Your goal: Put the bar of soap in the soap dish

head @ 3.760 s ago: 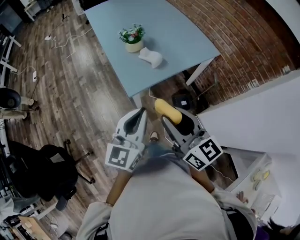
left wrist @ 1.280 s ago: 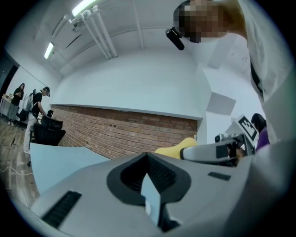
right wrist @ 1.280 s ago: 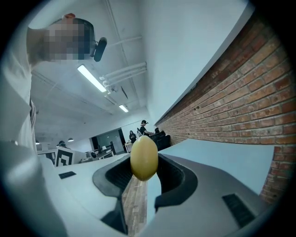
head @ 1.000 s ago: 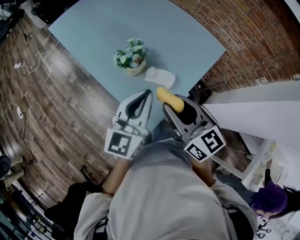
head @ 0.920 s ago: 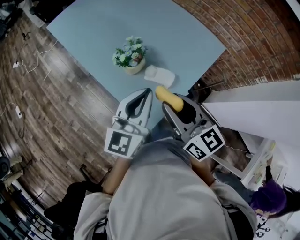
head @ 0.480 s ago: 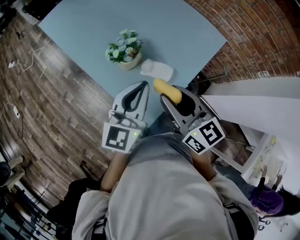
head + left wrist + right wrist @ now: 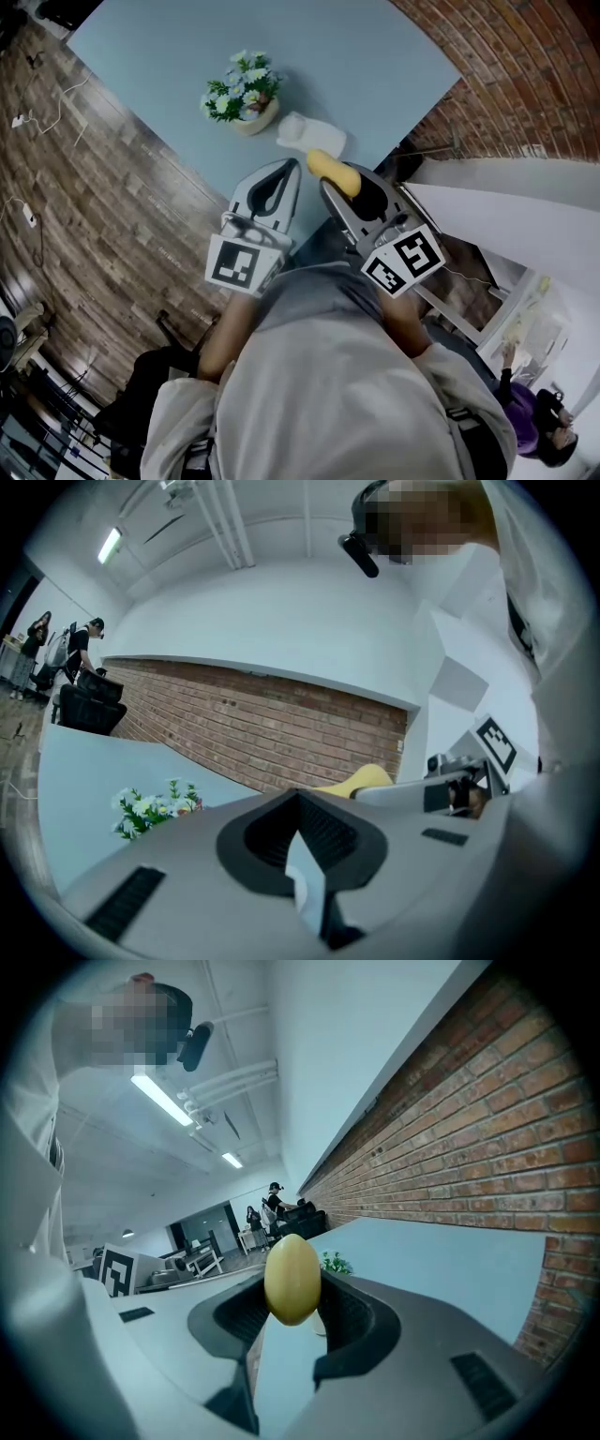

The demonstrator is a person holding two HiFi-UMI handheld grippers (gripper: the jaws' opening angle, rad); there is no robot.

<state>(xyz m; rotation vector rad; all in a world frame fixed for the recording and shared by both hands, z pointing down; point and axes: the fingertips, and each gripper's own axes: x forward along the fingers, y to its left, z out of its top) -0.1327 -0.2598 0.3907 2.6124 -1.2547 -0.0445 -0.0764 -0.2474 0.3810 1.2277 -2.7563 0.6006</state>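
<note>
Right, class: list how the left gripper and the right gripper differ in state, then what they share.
The right gripper is clamped on the yellow bar of soap; the left gripper holds nothing. The left gripper's jaws meet at the tips; the right gripper's are kept apart by the bar of soap. Both are grey and point toward the blue table.

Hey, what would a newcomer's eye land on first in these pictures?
The yellow bar of soap, clamped between the jaws of the right gripper over the table's near edge. Next, the little pot of flowers on the light blue table, with the white soap dish beside it, just ahead of the soap.
</note>
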